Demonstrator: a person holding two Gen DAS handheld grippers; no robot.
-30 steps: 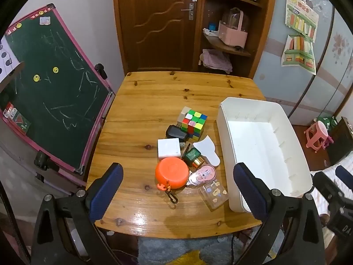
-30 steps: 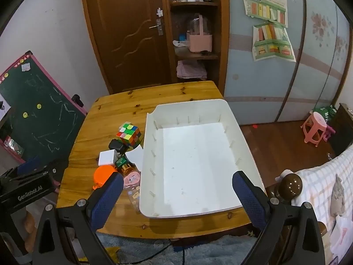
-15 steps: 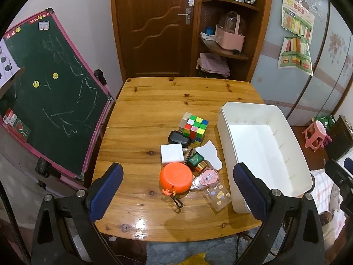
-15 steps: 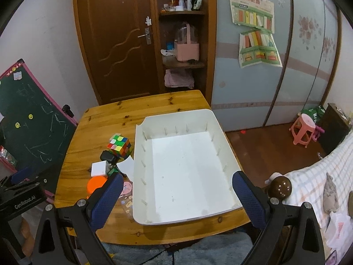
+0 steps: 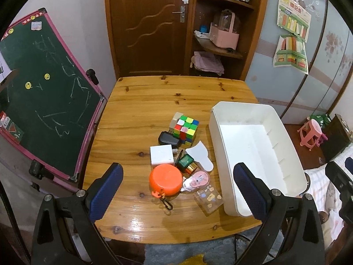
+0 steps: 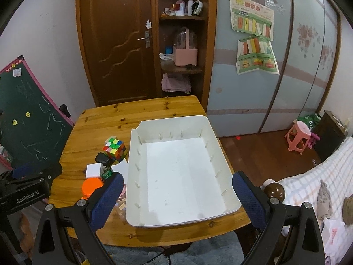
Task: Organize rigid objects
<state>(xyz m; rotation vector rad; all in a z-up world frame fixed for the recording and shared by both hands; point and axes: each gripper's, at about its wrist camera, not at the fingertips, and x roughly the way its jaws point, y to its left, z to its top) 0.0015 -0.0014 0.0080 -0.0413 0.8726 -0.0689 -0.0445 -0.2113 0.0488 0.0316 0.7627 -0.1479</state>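
A cluster of small items lies mid-table: a colourful puzzle cube (image 5: 185,128), a black adapter (image 5: 167,139), a white box (image 5: 161,154), an orange round case (image 5: 166,180), a green bottle (image 5: 185,161), a pink round item (image 5: 197,180) and a clear sticker box (image 5: 208,198). An empty white bin (image 5: 222,141) stands to their right. My left gripper (image 5: 176,190) hovers open above the table's near edge, facing the cluster. My right gripper (image 6: 177,195) hangs open over the white bin (image 6: 134,154), with the puzzle cube (image 6: 114,149) and orange round case (image 6: 91,186) to its left.
The wooden table (image 5: 141,101) has bare room at the back and left. A green chalkboard (image 5: 44,88) leans at the left. Behind stand a door (image 5: 150,26) and corner shelves (image 5: 220,44). A pink stool (image 6: 299,137) and a bed (image 6: 308,187) are at the right.
Both grippers have pulled back and risen, so the table and bin look smaller and farther. Nothing on the table has moved.
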